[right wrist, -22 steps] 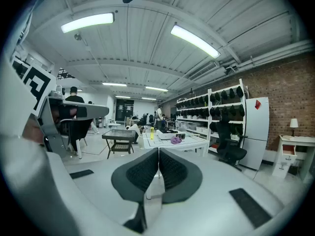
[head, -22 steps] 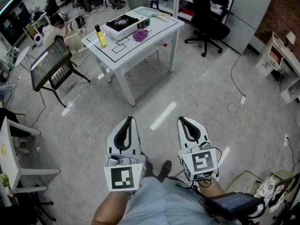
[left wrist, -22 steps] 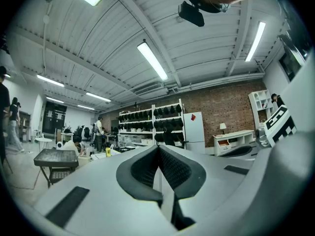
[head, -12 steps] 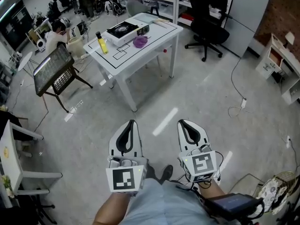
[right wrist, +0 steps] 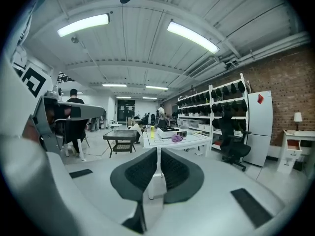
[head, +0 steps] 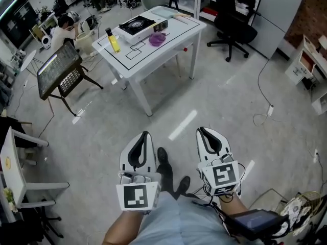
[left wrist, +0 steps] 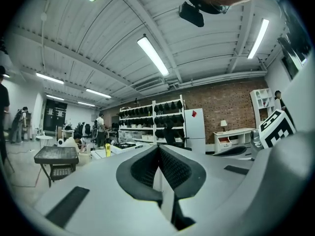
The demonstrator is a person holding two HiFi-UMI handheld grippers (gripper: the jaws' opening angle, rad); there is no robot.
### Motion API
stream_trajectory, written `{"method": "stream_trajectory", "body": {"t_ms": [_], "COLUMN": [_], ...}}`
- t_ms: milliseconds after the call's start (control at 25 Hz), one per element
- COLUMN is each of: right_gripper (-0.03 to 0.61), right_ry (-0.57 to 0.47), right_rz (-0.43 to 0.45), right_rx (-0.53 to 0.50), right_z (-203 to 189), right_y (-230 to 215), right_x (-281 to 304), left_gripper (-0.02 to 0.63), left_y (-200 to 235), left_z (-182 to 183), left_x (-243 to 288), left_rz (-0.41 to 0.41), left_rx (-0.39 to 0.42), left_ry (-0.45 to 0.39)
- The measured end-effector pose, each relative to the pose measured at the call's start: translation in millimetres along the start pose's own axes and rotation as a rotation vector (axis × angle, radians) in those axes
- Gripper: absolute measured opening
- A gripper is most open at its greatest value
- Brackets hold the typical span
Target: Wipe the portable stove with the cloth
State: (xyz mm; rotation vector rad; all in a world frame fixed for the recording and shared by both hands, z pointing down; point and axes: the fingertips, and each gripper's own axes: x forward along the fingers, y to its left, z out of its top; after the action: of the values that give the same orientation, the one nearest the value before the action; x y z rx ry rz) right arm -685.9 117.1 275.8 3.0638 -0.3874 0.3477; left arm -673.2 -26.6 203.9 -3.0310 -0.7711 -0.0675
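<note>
Far ahead, a white table (head: 168, 47) carries the portable stove (head: 139, 25), white with a black top. A purple cloth (head: 157, 39) lies just right of it and a yellow bottle (head: 113, 41) stands at its left. Both grippers hover low over the floor, well short of the table. My left gripper (head: 144, 136) is shut and holds nothing, its pads meeting in the left gripper view (left wrist: 158, 150). My right gripper (head: 203, 131) is shut and holds nothing too (right wrist: 157, 151). The right gripper view shows the cloth (right wrist: 176, 138) and bottle (right wrist: 151, 132) on the distant table.
A black office chair (head: 232, 29) stands right of the table. A black folding stand (head: 60, 70) sits to its left, with a seated person (head: 64, 27) behind. A cable (head: 265, 108) trails on the floor at right. A white chair (head: 20, 157) is at near left.
The whole view has shifted as the person walks: a dark shoe now steps forward between the grippers. Both grippers stay shut, side by side.
</note>
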Motion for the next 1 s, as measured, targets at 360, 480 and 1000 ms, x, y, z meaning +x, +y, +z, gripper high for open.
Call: {"method": "stream_trajectory", "body": {"t_ms": [360, 480, 1000], "right_gripper": [0.054, 0.054, 0.054], "right_ry": [0.082, 0.088, -0.033], "right_rz": [0.011, 0.018, -0.056], "right_rx": [0.018, 0.01, -0.056], "right_z": [-11.3, -0.9, 98.9], "right_y": [-25.3, -33.8, -95.5], "right_x": [115.1, 165.0, 306.3], "left_gripper": [0.017, 0.017, 0.018], "left_y": [53.4, 74.2, 132.6], "left_z": [-32.6, -33.9, 26.3], "left_x": [107.2, 153.2, 305.4], "left_rz": [-0.021, -0.042, -0.112], "left_rx": [-0.041, -0.049, -0.027], "left_ry": [0.069, 0.073, -0.06]}}
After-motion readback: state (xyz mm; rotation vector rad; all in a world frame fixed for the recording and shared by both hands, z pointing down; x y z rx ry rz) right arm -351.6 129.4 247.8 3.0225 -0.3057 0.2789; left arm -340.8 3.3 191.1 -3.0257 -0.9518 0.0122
